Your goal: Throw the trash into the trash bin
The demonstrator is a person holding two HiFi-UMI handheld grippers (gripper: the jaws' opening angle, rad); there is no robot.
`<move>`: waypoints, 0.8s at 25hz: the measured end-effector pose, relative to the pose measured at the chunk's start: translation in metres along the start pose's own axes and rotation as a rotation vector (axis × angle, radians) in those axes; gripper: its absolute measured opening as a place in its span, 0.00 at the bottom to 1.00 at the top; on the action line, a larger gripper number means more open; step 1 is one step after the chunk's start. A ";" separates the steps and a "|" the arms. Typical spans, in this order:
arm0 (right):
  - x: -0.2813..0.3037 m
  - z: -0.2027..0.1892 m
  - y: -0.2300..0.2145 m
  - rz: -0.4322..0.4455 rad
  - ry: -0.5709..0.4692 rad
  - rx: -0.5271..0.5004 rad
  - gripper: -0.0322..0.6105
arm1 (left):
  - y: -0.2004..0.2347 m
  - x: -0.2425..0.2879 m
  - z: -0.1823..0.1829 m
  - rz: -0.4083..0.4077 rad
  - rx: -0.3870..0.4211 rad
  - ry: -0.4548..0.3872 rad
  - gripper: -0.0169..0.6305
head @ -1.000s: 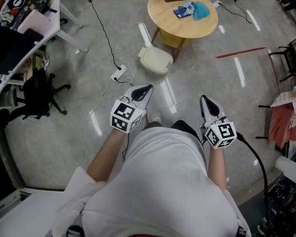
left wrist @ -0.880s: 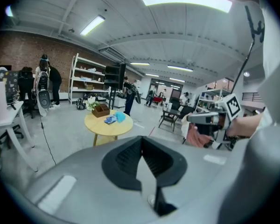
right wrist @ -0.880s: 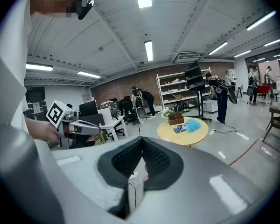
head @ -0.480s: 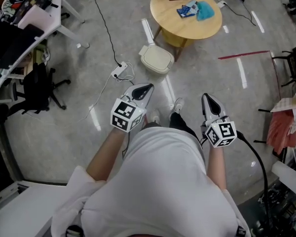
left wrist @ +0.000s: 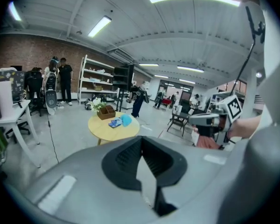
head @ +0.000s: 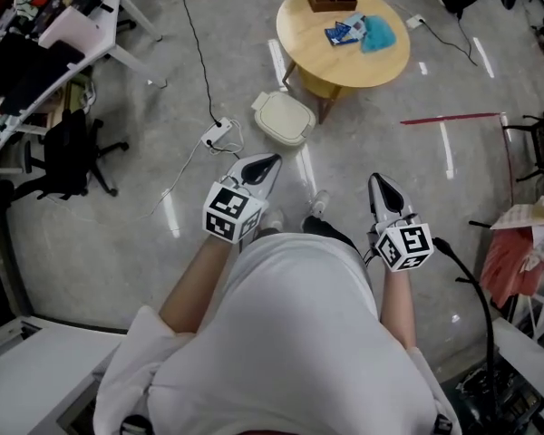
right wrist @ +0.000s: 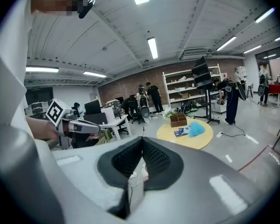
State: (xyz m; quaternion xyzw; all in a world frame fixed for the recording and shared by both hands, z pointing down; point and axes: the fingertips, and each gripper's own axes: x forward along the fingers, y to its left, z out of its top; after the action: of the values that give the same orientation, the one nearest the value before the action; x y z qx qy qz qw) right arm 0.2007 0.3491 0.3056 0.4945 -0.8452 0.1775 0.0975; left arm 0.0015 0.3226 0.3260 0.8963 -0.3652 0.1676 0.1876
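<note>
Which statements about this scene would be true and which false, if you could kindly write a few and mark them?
1. A blue packet and a blue cloth lie on the round table. True.
2. The trash bin stands on the table. False: it stands on the floor beside the table.
3. The left gripper and the right gripper both have their fingers together, holding nothing. True.
4. The power strip lies on the table. False: it lies on the floor, near the trash bin.
</note>
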 end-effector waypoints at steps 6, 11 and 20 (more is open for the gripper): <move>0.012 0.005 -0.035 0.049 0.022 -0.012 0.05 | -0.004 0.027 0.012 0.044 -0.009 0.004 0.03; 0.017 0.003 -0.051 0.131 0.045 -0.042 0.05 | -0.012 0.048 0.016 0.075 -0.006 0.006 0.03; 0.029 -0.003 -0.086 0.208 0.067 -0.041 0.05 | -0.017 0.083 0.021 0.141 0.008 0.029 0.03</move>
State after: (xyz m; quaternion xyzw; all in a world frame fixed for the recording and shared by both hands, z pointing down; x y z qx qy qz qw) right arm 0.2616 0.2887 0.3357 0.3957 -0.8917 0.1859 0.1170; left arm 0.0728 0.2750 0.3403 0.8666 -0.4239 0.1947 0.1772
